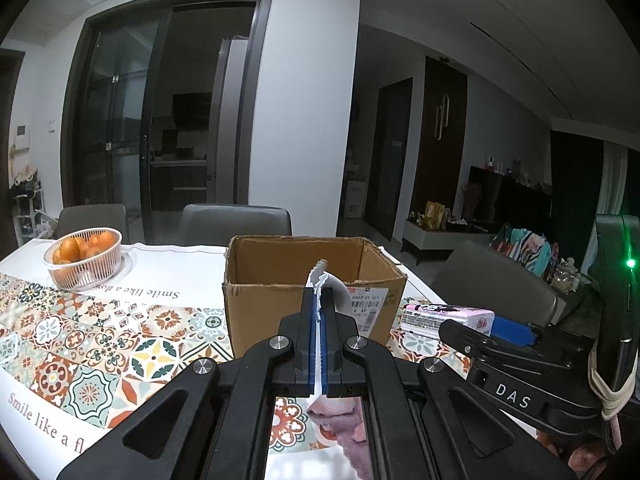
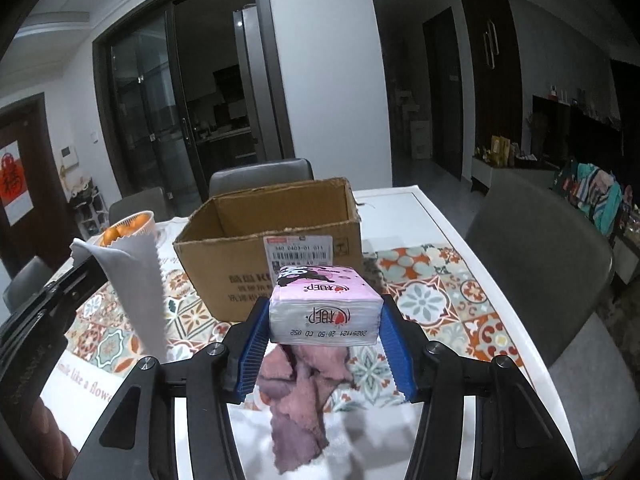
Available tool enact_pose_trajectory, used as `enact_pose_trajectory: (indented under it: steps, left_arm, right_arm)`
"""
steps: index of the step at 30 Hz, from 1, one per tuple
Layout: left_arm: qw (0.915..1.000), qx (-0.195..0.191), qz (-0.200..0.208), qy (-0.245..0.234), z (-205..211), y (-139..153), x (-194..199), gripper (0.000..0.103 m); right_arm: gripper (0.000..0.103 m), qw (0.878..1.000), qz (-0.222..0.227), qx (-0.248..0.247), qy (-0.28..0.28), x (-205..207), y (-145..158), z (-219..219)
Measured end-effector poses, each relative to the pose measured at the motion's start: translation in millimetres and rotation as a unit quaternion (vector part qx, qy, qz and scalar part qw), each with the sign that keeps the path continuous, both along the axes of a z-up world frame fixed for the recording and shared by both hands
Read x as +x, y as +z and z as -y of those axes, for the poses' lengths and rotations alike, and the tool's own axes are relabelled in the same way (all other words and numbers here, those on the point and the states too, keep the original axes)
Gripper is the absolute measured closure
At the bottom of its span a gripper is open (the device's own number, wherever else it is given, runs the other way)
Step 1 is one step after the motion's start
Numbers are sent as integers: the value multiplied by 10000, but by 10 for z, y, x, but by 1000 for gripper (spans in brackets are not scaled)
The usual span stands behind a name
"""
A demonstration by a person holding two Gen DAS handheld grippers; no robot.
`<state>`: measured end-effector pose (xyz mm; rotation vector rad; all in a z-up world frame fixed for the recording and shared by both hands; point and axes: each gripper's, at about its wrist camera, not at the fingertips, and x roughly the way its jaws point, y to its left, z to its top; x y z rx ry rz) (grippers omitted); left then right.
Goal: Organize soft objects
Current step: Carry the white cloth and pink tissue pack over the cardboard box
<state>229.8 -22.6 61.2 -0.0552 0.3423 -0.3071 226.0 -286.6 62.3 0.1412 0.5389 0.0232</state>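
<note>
My left gripper (image 1: 319, 312) pinched tight on thin grey zigzag-edged cloth (image 2: 134, 280); lift clear before open brown cardboard box (image 2: 268, 248). My right gripper (image 2: 324, 320) half-spread, clamping pink tissue pack (image 2: 324, 304); carry level over rim, release inside. Pink towel (image 2: 300, 392) lies on table below.

White basket of oranges (image 1: 83, 258), patterned tablecloth (image 1: 100, 336) — grey chairs (image 1: 236, 220)

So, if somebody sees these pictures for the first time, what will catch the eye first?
Probably the pink tissue pack, clamped between the right gripper pads in front of the open cardboard box. Next, the thin grey cloth pinched in the shut left gripper, hanging at the left. A pinkish-purple towel lies crumpled on the patterned tablecloth below the pack.
</note>
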Motion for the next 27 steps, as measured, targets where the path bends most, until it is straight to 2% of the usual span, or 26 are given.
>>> enact_pose_trajectory:
  steps: [27]
  left_arm:
    - [9981,139,598,3,2,357,531,100]
  right_arm:
    - [49,9975,679,-27,202,429,411,-82]
